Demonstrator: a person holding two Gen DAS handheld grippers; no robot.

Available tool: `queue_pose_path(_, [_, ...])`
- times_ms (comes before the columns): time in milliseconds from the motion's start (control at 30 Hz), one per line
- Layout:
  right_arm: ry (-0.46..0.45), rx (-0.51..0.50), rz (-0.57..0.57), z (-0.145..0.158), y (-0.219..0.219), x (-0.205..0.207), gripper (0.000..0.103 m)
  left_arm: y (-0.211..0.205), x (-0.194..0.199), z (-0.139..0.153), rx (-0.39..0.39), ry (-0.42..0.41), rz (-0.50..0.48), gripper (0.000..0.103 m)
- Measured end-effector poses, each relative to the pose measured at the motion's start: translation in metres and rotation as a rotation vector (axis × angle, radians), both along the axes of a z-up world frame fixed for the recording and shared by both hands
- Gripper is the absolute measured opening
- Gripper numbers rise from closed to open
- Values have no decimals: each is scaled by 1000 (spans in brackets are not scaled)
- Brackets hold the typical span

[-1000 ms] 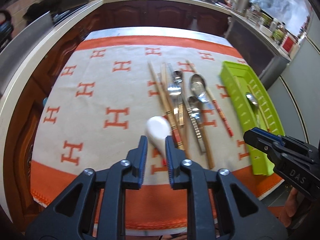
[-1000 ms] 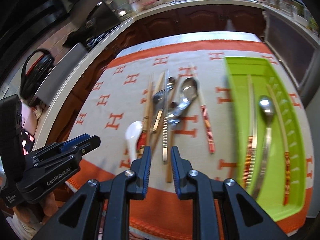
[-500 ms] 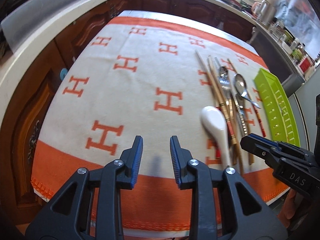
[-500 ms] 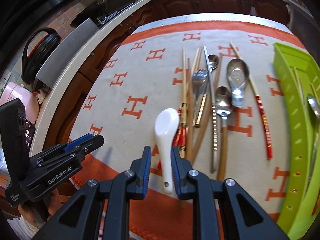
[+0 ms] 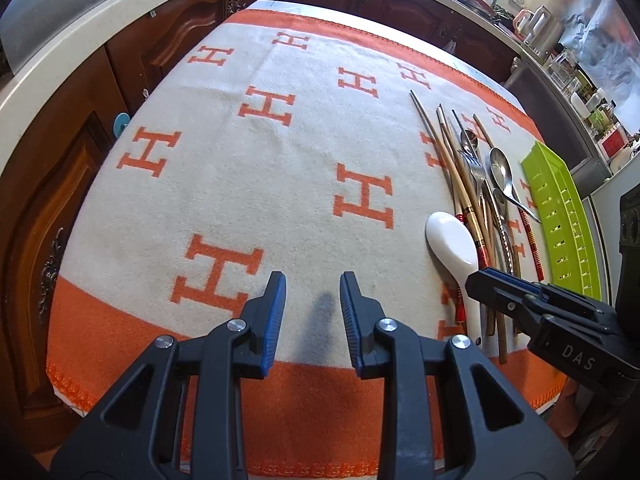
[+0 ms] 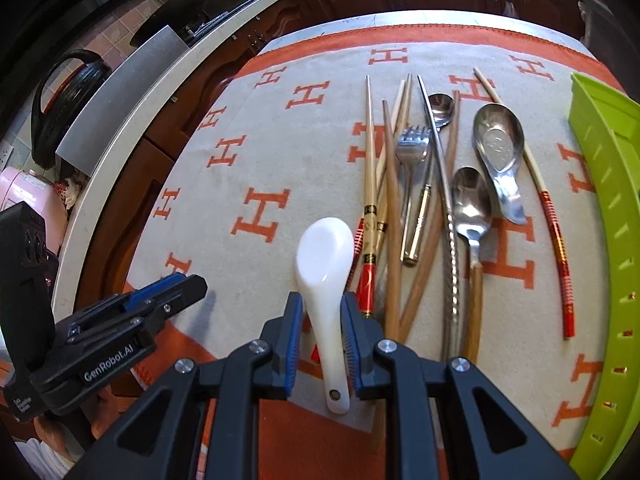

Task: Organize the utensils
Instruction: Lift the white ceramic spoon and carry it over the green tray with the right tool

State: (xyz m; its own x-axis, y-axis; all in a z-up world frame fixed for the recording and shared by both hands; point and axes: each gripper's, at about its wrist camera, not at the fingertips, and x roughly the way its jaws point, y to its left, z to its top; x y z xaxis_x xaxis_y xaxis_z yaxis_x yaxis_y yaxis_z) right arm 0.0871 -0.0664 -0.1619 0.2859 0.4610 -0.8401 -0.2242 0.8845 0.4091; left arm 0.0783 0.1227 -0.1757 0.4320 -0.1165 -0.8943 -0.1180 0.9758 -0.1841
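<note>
Both our grippers have dropped toward the cloth [image 5: 280,184] and slid left since a second ago.

At three o'clock sits the green tray [image 6: 608,216]; the white spoon [image 6: 326,272] lies at six, its handle between our right gripper's [image 6: 320,336] jaws, grip uncertain. Our left gripper [image 5: 312,316] has just widened, jaws open, empty.
</note>
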Motion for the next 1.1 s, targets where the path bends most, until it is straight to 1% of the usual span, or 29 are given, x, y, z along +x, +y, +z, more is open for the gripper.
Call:
queue_pose_path(300, [-31,43,45,-2,16,12,20,-1,3,-3,-7,2,-5,25])
queue_pose_path(533, [-101,-13,127,1,36,6,20,1,5,-4,-4,7,0,25])
queue_pose_path(633, [-84,-27,170,-4,43,4,20,1,6,-4,-6,6,-1,25])
queue_pose_path(733, [-127,-51,199,-4,48,0,23,0,7,-5,-12,10,-4,25])
queue_pose_path(867, [-182,-89,242,-3,56,-5,24,-1,8,-5,-11,11,-6,25])
queue_pose_path(900, [-189,-86,253,-3,56,-6,17,-1,8,-5,-11,11,-6,25])
queue_pose_path(1000, [-169,-20,265,-5,53,-7,13,0,8,-5,-11,9,1,25])
queue_pose_path(1033, [-170,-10,264,-4,52,-8,12,1,8,-4,-14,10,2,25])
queue_pose_path(1067, [-176,1,263,-4,51,-9,8,1,8,-3,-14,8,4,25])
queue_pose_path(1100, [-183,9,256,-2,49,-10,7,1,8,-2,-11,6,5,25])
